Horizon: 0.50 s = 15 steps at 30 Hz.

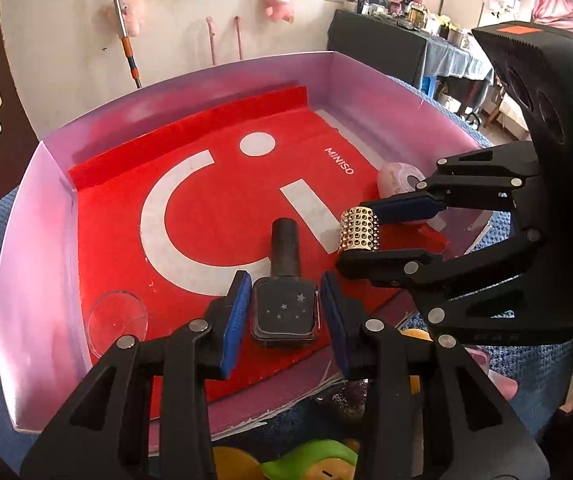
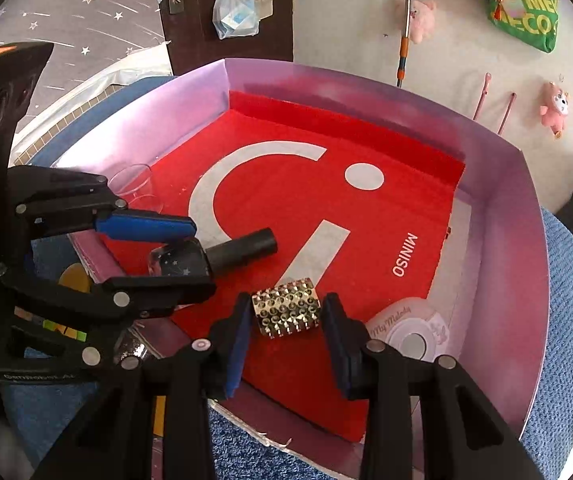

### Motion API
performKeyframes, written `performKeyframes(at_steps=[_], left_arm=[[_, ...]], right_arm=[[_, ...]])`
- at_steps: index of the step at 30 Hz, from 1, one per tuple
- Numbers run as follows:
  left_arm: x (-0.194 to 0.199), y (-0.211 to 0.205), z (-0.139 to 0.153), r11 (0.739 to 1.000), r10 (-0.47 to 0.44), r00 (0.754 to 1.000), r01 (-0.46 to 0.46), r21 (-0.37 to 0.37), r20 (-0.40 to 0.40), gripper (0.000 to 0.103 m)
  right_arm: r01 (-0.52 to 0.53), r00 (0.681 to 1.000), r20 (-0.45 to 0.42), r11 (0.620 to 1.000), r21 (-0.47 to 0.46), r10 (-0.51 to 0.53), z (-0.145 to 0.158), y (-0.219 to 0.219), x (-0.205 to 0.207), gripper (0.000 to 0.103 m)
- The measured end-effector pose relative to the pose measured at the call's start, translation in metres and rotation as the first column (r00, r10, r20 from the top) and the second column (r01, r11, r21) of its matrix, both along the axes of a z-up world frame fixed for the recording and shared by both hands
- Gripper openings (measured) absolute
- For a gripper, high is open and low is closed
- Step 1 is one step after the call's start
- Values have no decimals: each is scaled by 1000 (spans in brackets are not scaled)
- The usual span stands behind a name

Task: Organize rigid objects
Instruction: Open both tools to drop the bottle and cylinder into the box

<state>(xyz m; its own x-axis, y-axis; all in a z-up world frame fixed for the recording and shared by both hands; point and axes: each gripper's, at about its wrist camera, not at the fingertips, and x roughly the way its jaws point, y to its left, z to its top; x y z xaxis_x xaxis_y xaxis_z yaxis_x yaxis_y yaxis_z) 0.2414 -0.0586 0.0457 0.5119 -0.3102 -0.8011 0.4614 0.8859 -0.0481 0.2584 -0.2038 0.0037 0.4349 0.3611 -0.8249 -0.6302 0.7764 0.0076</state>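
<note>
Now nail polish bottle (image 1: 284, 312) lies between left tool (image 1: 284, 316) pads.

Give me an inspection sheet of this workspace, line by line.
Surface: pink box lined with a red MINISO sheet, set on a blue textured mat.
Job's things: dark nail polish bottle lying flat; gold studded cylinder; round My Melody case near the right wall; clear round lid in the left corner.
Clutter: yellow and green items outside the box's near edge.
Grippers: left gripper shut on the bottle's base; right gripper shut on the cylinder.
Cables: nothing seen.
Surroundings: white wall with pink plush toys, a mop handle; crowded dark table.
</note>
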Motion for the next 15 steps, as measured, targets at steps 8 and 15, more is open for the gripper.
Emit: performKeyframes(at_steps=[8,15], left_arm=[[0,1,3,1000,0,1000,0,-9,10,35],[-10,8,17,999,13,999,-11,-40,42,41]], right_arm=[[-1,1000,3,1000,-2,1,0,1,0,42],[8,1000,23,1000,13,-9,7,-2,-5,51]])
